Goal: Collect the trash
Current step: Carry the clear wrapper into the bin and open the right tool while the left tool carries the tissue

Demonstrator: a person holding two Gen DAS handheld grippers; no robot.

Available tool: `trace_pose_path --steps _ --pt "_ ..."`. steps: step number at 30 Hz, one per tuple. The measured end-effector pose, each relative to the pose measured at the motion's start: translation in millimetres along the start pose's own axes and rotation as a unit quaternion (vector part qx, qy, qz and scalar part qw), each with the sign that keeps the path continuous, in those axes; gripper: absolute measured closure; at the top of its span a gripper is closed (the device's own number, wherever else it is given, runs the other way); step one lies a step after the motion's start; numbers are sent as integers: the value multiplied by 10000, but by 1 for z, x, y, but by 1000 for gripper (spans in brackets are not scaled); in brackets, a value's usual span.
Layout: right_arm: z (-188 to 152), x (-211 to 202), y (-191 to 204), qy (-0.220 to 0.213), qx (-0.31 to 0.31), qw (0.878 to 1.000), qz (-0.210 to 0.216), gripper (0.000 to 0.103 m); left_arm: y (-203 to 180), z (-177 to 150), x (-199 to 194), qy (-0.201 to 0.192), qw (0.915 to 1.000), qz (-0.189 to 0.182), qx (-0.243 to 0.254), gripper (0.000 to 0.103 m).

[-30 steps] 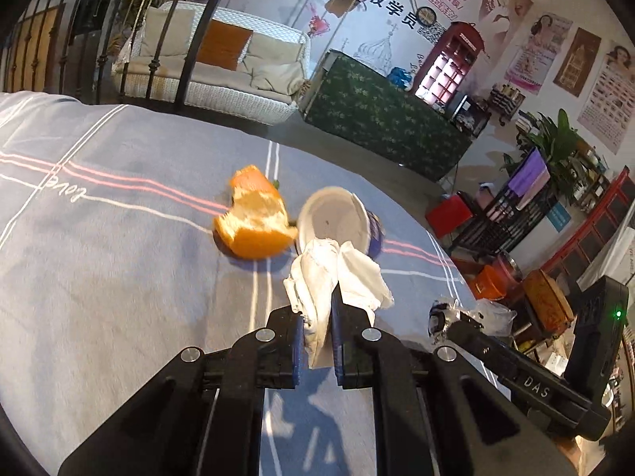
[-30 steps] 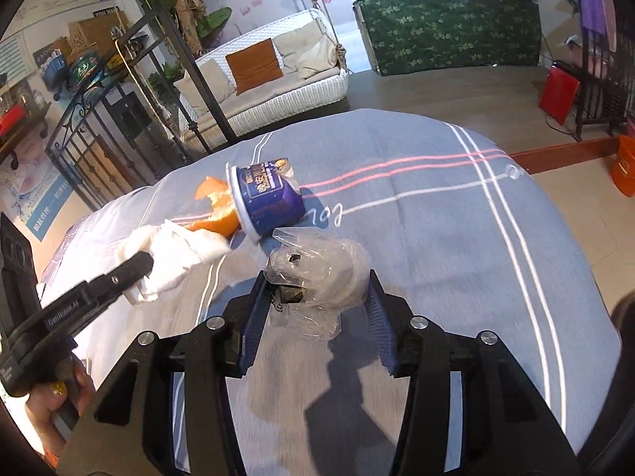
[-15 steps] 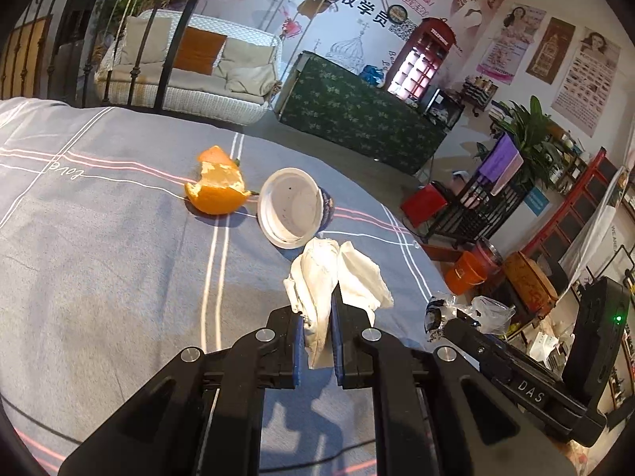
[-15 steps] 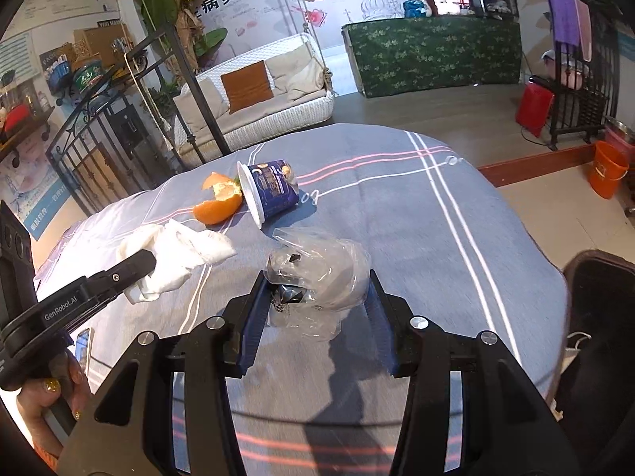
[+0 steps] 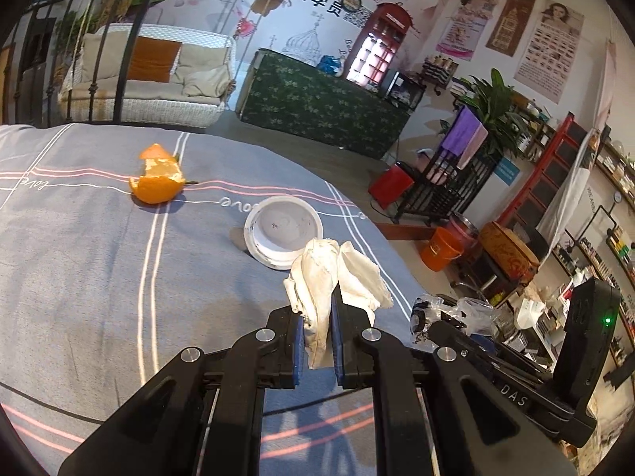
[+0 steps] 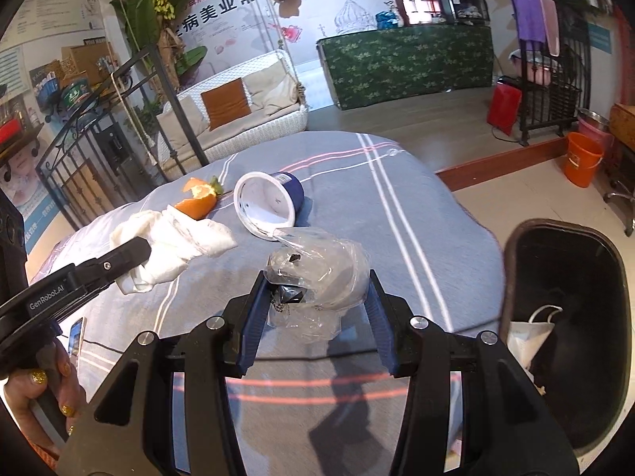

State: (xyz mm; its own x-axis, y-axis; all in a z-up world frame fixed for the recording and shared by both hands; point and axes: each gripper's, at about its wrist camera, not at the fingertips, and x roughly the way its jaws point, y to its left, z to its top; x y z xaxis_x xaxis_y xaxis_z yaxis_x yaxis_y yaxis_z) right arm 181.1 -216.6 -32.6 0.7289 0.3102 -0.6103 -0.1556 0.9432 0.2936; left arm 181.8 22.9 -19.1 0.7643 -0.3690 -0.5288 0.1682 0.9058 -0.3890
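Crumpled white tissue: pinched in left gripper, above grey striped bedspread. Clear plastic wrapper: clamped in right gripper. Orange peel, tipped blue cup: on bedspread. Black bin: beside bed.

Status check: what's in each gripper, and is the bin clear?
Left gripper shut on tissue. Right gripper shut on plastic wrapper. Bin open, unobstructed.

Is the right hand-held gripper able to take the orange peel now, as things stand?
Probably not. The right hand-held gripper is already shut on a clear plastic wrapper, and the tipped cup lies between it and the orange peel.
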Motion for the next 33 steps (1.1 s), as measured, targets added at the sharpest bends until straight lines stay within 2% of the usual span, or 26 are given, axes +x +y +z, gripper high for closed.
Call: trace_pose_path --steps 10,24,33 --pt "-14 -30 -46 -139 372 9983 -430 55 -33 -15 6 125 9990 -316 307 91" --pt "-24 -66 -119 -425 989 9873 -1165 55 -68 -28 15 280 9954 -643 648 91" --pt "-40 -53 -163 -99 1404 9747 -1736 55 -86 -34 23 352 9919 -863 861 91"
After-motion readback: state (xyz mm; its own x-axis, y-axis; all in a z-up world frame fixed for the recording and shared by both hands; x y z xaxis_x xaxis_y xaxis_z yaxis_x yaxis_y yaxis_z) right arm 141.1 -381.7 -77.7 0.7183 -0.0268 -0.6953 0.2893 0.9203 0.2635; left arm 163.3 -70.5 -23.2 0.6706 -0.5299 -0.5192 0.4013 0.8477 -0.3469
